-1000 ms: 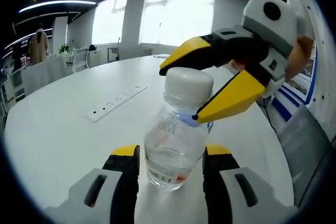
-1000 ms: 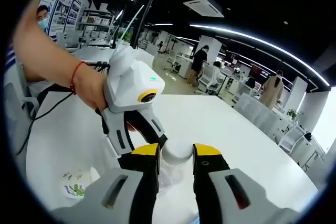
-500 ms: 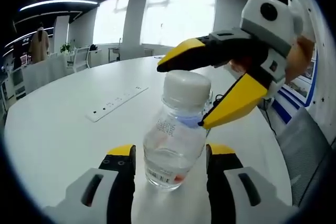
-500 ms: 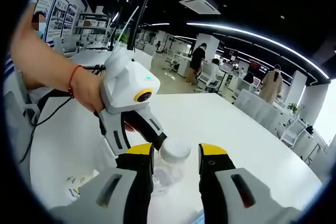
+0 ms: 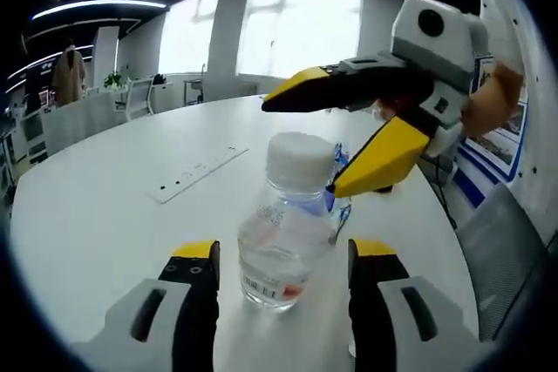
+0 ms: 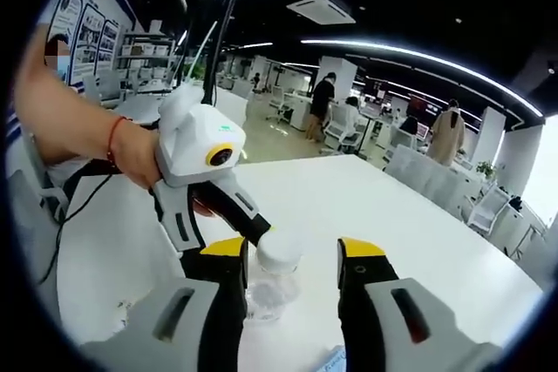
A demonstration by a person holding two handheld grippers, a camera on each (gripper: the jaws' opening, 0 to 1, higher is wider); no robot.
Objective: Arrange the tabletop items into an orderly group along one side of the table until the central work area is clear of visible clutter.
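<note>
A clear bottle [image 5: 292,228] with a white cap [image 5: 302,154] was seen standing upright on the white table [image 5: 105,215]. In the left gripper view it stood between the parted jaws of the left gripper [image 5: 283,259], just ahead of their yellow tips, with a gap on each side. The right gripper [image 5: 336,141] was held open above and just beyond the cap, one jaw over it and the other beside it, apart from it. In the right gripper view the bottle [image 6: 272,280] was framed between that gripper's spread jaws. A power strip [image 5: 196,172] lay farther back.
</note>
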